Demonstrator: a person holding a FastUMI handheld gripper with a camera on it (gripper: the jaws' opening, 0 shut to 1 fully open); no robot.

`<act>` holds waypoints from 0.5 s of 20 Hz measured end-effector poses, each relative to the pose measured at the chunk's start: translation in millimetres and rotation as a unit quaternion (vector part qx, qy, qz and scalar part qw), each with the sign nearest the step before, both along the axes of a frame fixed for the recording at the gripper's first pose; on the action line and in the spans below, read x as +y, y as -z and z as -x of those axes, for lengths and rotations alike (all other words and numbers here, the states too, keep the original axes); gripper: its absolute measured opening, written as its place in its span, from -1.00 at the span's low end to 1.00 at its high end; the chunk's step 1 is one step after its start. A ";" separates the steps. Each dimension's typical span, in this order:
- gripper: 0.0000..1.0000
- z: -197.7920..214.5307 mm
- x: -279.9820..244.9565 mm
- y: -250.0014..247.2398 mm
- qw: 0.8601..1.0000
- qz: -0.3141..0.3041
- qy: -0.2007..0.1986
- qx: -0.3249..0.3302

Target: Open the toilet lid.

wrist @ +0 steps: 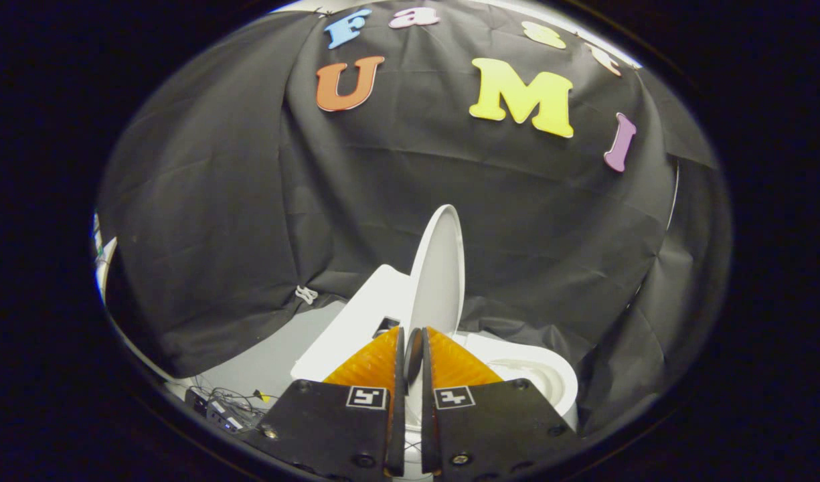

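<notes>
- Gripper view: gripper [412, 351] fingers drawn close together, only a narrow slot between them.
- The lower edge of the toilet lid [438, 268] sits in that slot; both fingers appear to press on it, one on each face, so the gripper is pinching the lid.
- Lid stands raised, close to upright, seen nearly edge-on, rising from between the fingertips and beyond them.
- Toilet bowl [540, 375] is open to the right of the fingers, white rim and inner basin exposed.
- White tank [356, 321] lies to the left of the lid, behind the left finger.
- Black cloth wall [235, 221] hangs behind the toilet.
- Grey floor [269, 358] shows left of the tank; a bundle of cables and a small box [222, 408] lie on it near the left finger's base.
</notes>
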State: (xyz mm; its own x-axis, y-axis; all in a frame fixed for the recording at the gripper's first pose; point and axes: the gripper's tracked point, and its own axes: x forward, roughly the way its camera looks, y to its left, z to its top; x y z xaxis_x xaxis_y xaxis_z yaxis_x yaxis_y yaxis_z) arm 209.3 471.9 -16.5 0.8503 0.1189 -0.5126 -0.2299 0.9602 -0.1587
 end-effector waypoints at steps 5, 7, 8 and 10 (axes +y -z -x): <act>-0.75 -0.2 3.8 2.2 1.000 0.008 -0.001 -0.006; -0.75 -0.9 3.1 1.2 1.000 0.010 -0.005 -0.009; -0.74 0.1 1.3 0.3 1.000 0.011 -0.005 -0.009; -0.74 -0.6 -4.9 -0.5 1.000 0.009 -0.001 -0.009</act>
State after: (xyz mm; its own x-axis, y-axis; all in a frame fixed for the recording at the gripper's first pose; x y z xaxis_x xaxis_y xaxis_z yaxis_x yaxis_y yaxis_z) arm 209.9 467.0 -16.0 0.8590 0.1114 -0.4998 -0.2285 0.9569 -0.1795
